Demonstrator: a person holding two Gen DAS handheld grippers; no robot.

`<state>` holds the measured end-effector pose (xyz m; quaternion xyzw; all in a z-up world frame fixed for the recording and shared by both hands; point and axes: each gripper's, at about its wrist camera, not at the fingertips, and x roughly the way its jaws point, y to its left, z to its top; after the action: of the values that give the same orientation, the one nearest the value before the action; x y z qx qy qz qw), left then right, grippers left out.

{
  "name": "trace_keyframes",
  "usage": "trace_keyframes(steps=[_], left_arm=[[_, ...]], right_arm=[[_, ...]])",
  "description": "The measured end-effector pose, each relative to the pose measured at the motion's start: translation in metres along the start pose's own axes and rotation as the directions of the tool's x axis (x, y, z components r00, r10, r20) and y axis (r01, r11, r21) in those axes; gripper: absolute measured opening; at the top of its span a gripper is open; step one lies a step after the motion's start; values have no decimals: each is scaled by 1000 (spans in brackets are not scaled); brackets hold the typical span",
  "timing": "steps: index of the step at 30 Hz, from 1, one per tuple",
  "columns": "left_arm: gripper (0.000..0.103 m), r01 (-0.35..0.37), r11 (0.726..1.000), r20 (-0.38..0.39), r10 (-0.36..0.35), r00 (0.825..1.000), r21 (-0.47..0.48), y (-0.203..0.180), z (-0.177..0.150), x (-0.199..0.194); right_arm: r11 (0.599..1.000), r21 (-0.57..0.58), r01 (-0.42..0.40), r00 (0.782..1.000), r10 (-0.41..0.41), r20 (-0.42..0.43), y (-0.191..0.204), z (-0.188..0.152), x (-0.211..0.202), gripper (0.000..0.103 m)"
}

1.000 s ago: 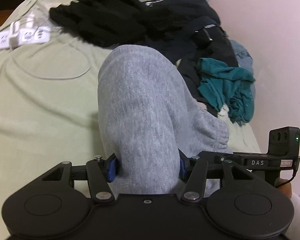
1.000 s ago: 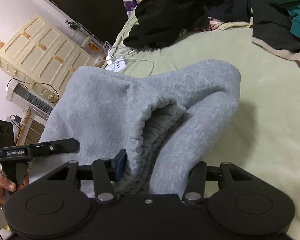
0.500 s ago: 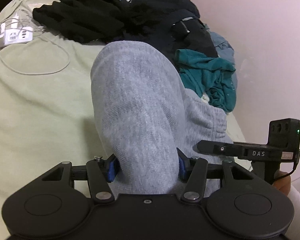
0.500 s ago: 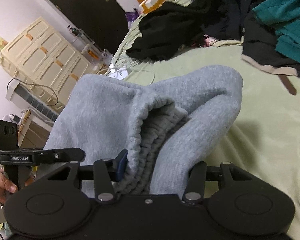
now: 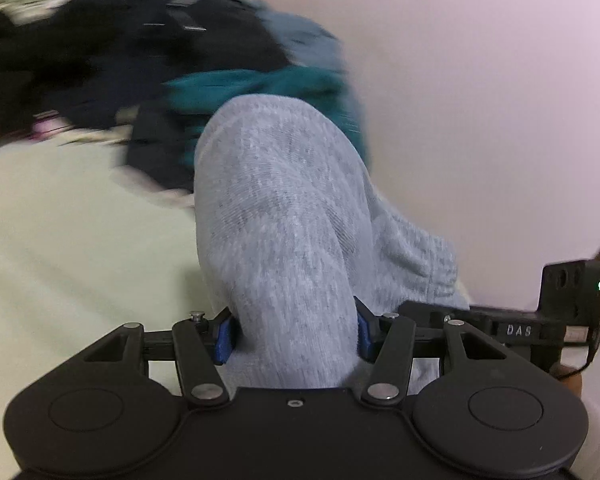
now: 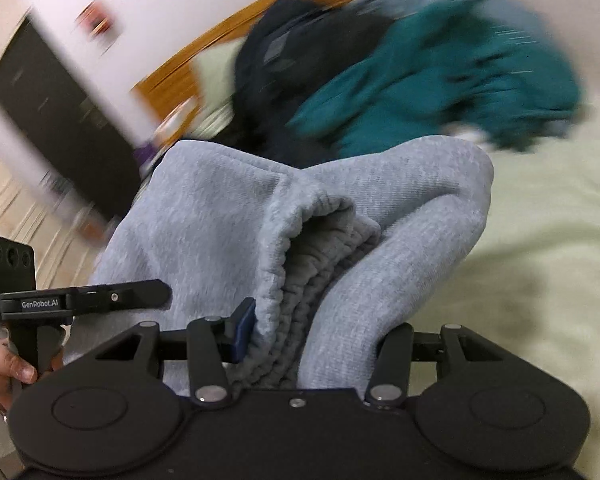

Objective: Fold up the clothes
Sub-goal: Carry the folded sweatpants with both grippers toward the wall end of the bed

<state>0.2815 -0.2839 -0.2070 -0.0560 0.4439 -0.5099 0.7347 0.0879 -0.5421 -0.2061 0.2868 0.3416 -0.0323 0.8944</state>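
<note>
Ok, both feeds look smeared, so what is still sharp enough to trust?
Left wrist view: the grey sweatpants and left claw stay sharp; the dark clothes pile streaks. Right wrist view: the right claw is crisp, while the teal garment and headboard blur.

The sweatpants point(image 5: 284, 240) rise between the left gripper point(image 5: 292, 330) and right gripper point(image 6: 316, 332), above the bedsheet point(image 5: 80, 248), with a clothes pile point(image 6: 400, 80) behind against the wall point(image 5: 480, 80).
</note>
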Motion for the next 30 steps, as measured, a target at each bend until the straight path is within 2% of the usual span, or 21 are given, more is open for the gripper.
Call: trace_keyframes(steps=[3, 6, 7, 13, 14, 16, 20, 24, 26, 30], left_arm=[[58, 91, 993, -36, -88, 995, 71, -34, 27, 67], [58, 146, 982, -82, -137, 987, 116, -63, 43, 118], [58, 180, 972, -119, -162, 980, 154, -83, 53, 156], [57, 245, 946, -182, -208, 961, 212, -140, 71, 275], [57, 253, 942, -191, -212, 958, 221, -145, 74, 285], [57, 284, 921, -227, -227, 947, 265, -164, 76, 322], [56, 318, 892, -284, -229, 931, 322, -184, 71, 374], [55, 328, 867, -341, -200, 918, 375, -191, 61, 410], [55, 322, 864, -355, -183, 917, 386, -190, 56, 423], [55, 323, 864, -354, -184, 917, 387, -180, 51, 435]], right_arm=[[994, 66, 89, 993, -94, 75, -47, 6, -28, 48], [976, 158, 153, 976, -174, 128, -99, 9, -49, 49], [966, 199, 168, 970, -198, 143, -117, 8, -55, 49], [899, 369, 234, 924, -324, 204, -198, 1, -65, 49], [881, 408, 241, 912, -349, 214, -214, -2, -65, 49], [856, 452, 252, 895, -384, 227, -233, -7, -65, 49], [800, 535, 272, 865, -447, 228, -272, -24, -56, 48], [766, 576, 285, 862, -468, 196, -301, -43, -46, 48], [758, 581, 297, 862, -475, 179, -309, -51, -41, 48], [767, 556, 321, 857, -485, 174, -307, -62, -36, 48]])
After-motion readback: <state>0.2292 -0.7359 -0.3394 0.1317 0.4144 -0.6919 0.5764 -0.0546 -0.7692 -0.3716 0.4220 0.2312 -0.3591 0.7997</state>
